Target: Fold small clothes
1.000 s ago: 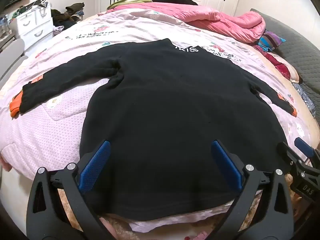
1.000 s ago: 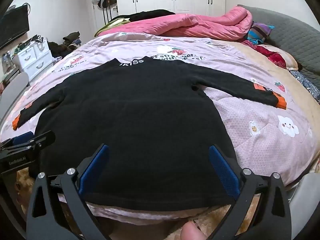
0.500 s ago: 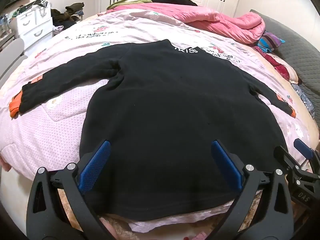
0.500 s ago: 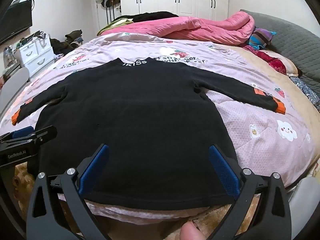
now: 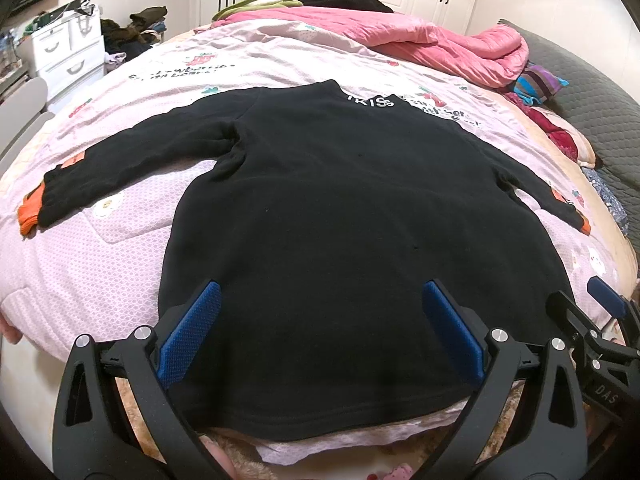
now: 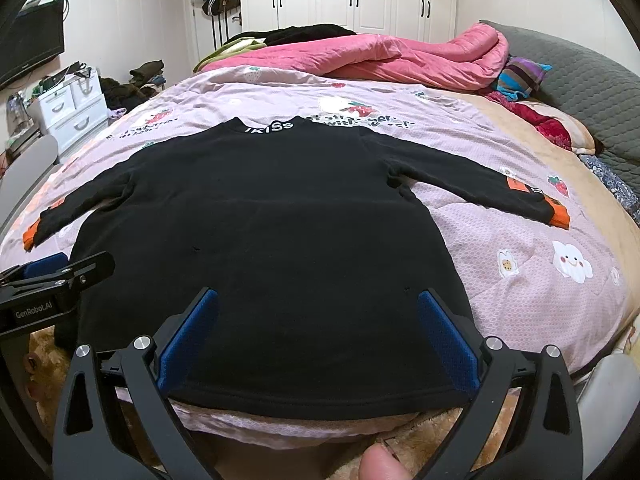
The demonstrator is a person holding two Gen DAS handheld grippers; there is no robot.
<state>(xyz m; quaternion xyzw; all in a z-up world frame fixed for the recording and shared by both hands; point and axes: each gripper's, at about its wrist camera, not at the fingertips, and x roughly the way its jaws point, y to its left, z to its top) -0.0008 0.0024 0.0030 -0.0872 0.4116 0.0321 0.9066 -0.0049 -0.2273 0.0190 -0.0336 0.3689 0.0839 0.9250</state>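
The black sweater (image 5: pixel 352 216) lay flat and unfolded on the bed (image 5: pixel 100 264), every fold still to make, both the left tool (image 5: pixel 320 320) and the right tool (image 6: pixel 318 320) gaping empty above its hem.

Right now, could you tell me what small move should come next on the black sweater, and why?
Probably carry the left gripper toward the left sleeve to fold it inward. The black sweater lies flat on the bed with both sleeves spread, nothing folded, and both grippers open above its hem, the right gripper included.
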